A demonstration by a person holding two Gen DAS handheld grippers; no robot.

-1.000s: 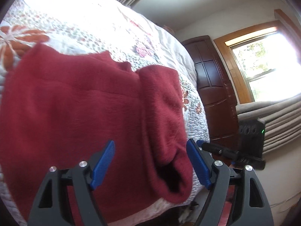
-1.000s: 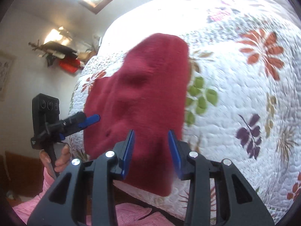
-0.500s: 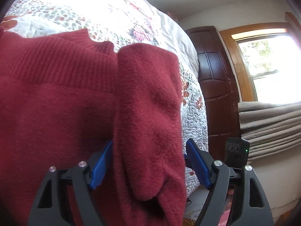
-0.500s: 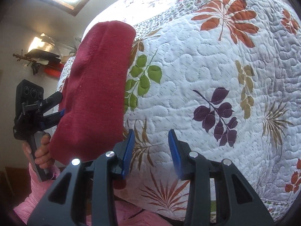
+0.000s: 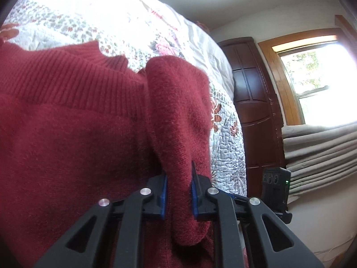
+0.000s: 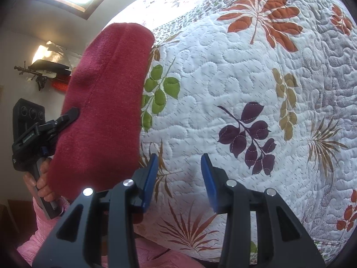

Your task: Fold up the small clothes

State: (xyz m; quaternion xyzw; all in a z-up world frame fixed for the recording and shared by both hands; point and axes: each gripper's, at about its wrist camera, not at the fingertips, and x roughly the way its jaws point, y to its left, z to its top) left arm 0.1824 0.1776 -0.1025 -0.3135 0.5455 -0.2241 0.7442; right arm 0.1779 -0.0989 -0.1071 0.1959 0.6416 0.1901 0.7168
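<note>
Bedroom setup: white quilted bedspread with leaf and flower print [image 6: 234, 84] is the work surface, dark wooden door [image 5: 254, 102] and sunlit window [image 5: 316, 82] behind. Dark red knitted sweater [image 5: 67, 138] lies on the quilt near the bed edge, ribbed band facing up-frame. Left gripper [image 5: 178, 192] has its blue pads clamped on a folded-over sleeve or side flap of the sweater [image 5: 178, 116]. Right gripper [image 6: 179, 181] hangs over bare quilt just beside the sweater's edge [image 6: 107, 102], jaws apart, holding nothing. Step in hand looks like carrying that flap across the body. To do it well: keep the pinch firm, lift only enough to clear the knit, lay it straight along the body line, no bunching; right gripper could pin the far edge so the body doesn't drag. Fuzzy knit will likely cling and creep. No containers in view.
</note>
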